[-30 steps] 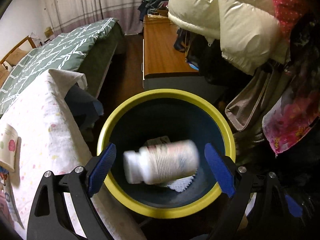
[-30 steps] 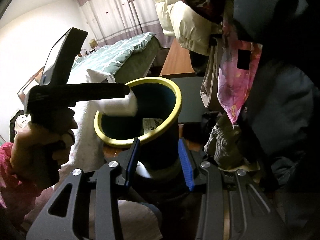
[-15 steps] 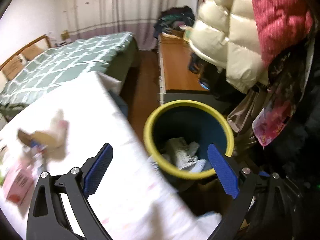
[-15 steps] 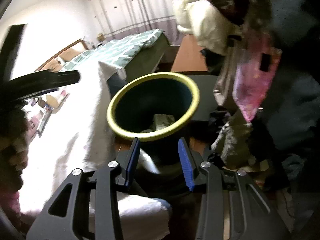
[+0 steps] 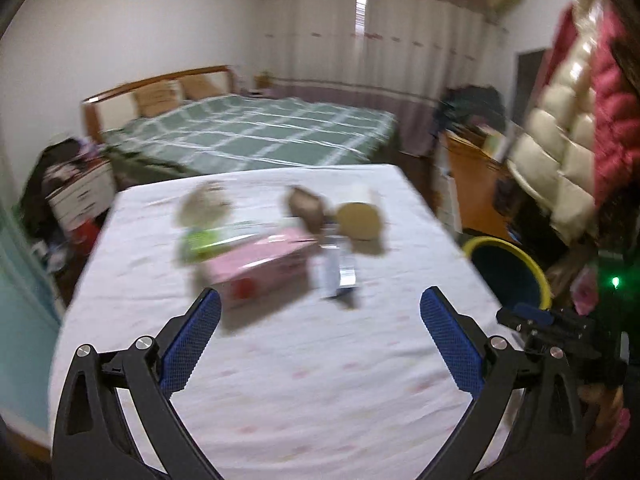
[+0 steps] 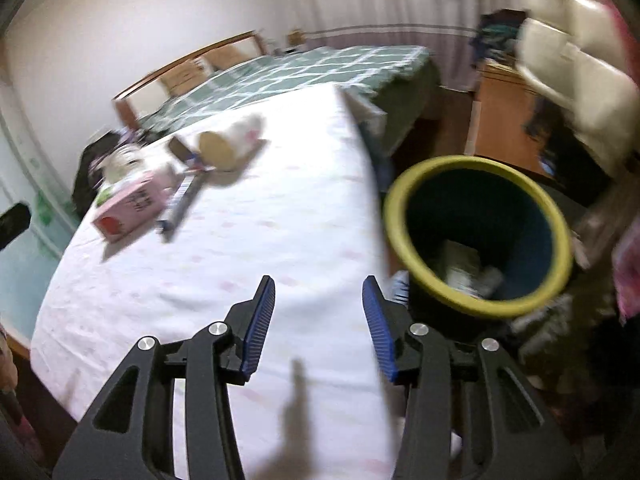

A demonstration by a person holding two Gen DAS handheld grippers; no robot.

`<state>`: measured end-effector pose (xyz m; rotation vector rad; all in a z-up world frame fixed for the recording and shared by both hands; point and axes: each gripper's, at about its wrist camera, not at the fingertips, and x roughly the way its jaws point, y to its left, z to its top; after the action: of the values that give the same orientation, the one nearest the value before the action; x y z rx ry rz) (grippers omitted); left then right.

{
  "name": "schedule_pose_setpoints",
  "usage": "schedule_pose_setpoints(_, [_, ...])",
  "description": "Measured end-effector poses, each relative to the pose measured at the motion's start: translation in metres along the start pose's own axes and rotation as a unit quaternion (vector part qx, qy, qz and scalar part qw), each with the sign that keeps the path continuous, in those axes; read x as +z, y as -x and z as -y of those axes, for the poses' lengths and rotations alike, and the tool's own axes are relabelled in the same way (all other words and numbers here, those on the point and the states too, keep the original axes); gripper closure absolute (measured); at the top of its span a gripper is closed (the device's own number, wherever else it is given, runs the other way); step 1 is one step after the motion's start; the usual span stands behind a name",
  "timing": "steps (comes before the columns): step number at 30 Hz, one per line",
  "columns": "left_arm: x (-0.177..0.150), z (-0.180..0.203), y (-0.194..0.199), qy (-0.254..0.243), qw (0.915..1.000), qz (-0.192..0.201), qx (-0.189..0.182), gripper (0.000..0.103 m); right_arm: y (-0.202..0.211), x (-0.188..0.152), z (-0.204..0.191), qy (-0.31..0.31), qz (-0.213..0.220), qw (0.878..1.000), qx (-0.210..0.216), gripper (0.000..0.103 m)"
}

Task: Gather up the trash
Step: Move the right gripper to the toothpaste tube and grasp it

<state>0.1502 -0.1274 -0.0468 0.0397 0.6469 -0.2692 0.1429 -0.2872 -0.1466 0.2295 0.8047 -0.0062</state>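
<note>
While both empty, left tongs (image 5: 319, 307) widest, right tongs (image 6: 319, 295) opening.

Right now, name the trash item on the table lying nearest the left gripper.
The pink carton: it lies closest before the left gripper, ahead of the paper cup and flat packet.

L tool (image 5: 320, 332) empty, off bin (image 5: 508, 268), over table (image 5: 280, 380) | bottle gone | R tool (image 6: 319, 320) jaws just opened wider

Dim indoor light, heavy motion blur, fisheye bending and dark corners.
</note>
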Motion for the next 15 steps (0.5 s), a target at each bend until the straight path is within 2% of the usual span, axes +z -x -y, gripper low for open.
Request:
schedule_pose_setpoints(3, [-0.010,-0.045,0.015,0.032,0.9987,0.007,0.038,0.005,-0.018,0.018,-0.035,0.026,-0.010,0.999,0.022,0.059])
schedule_pose_setpoints(7, [-0.021,-0.082,0.024,0.060,0.9962,0.010,0.062,0.005,-0.046,0.044,-0.081,0.055,-0.019,0.997,0.043,0.059])
schedule_pose_setpoints(9, [-0.026,-0.094,0.025,0.067,0.9955,0.009,0.067,0.005,-0.059,0.053,-0.098,0.066,-0.023,0.997,0.045,0.059])
schedule_pose_setpoints(15, [-0.034,-0.098,0.017,0.068,0.9963,-0.002,0.054,0.005,-0.111,0.078,-0.134,0.084,-0.061,0.994,0.031,0.059])
